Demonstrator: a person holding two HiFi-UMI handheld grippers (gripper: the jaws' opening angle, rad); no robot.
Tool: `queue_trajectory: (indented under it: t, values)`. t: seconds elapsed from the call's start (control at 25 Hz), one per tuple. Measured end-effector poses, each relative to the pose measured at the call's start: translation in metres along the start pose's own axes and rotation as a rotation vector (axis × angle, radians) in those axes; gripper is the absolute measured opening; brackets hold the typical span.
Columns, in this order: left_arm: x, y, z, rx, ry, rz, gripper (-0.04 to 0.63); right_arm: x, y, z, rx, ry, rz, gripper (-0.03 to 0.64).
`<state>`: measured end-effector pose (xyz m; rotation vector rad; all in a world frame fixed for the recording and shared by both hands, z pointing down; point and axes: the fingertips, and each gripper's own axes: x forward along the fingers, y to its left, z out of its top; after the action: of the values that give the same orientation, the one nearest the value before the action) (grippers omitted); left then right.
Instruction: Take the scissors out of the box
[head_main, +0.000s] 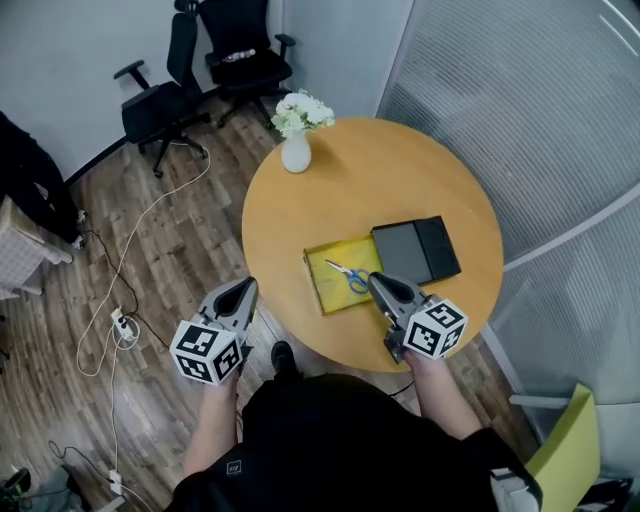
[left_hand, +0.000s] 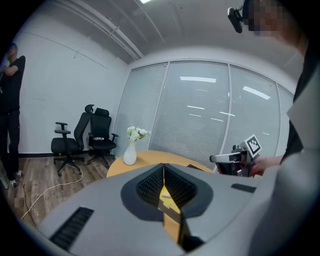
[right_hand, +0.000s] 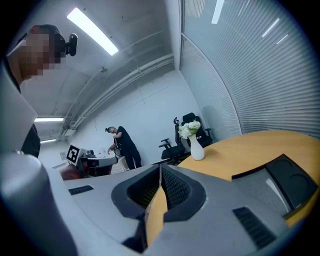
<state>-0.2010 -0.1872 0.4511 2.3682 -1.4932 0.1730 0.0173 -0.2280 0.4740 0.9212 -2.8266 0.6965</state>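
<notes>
1. Blue-handled scissors (head_main: 350, 276) lie flat in the open yellow box (head_main: 322, 285), near the front edge of the round wooden table (head_main: 350, 190). A black lid (head_main: 418, 250) sits just beside the box.
2. Right gripper (head_main: 375, 281) hangs at the box's right rim, jaws pressed together on nothing. I'd say it must open them before dipping in, then pinch the handles or pivot, not the thin blades.
3. Left gripper (head_main: 246, 290) sits off the table's left edge, jaws likewise together and empty. It could steady the box.
4. Both grippers point forward, tipped slightly down, held low in front of the person.
</notes>
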Motion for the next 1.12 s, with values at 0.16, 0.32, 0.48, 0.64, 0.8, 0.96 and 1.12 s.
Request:
queue_trajectory:
  t: [0.16,0.32,0.48,0.64,0.8,0.96,1.12]
  values:
    - [0.021,0.037,0.002,0.000,0.025,-0.034,0.015,0.027,-0.008,0.008,0.004,0.019,-0.069,0.038]
    - [0.044,0.060,0.007,0.068,0.067,-0.065,0.015,0.048,-0.009,0.024,-0.010,0.017,-0.116,0.038]
    - [0.073,0.058,0.014,0.088,0.082,-0.145,0.014,0.056,-0.015,0.030,-0.037,0.029,-0.154,0.038]
    - [0.098,0.043,0.019,0.088,0.087,-0.185,0.014,0.048,-0.030,0.029,-0.053,0.043,-0.174,0.038]
    - [0.114,0.024,0.021,0.078,0.087,-0.197,0.015,0.039,-0.049,0.028,-0.079,0.058,-0.172,0.038]
    - [0.125,-0.003,0.018,0.069,0.104,-0.210,0.015,0.032,-0.072,0.019,-0.106,0.118,-0.162,0.038]
    - [0.132,-0.017,0.016,0.082,0.122,-0.206,0.015,0.033,-0.095,-0.002,-0.134,0.221,-0.146,0.040]
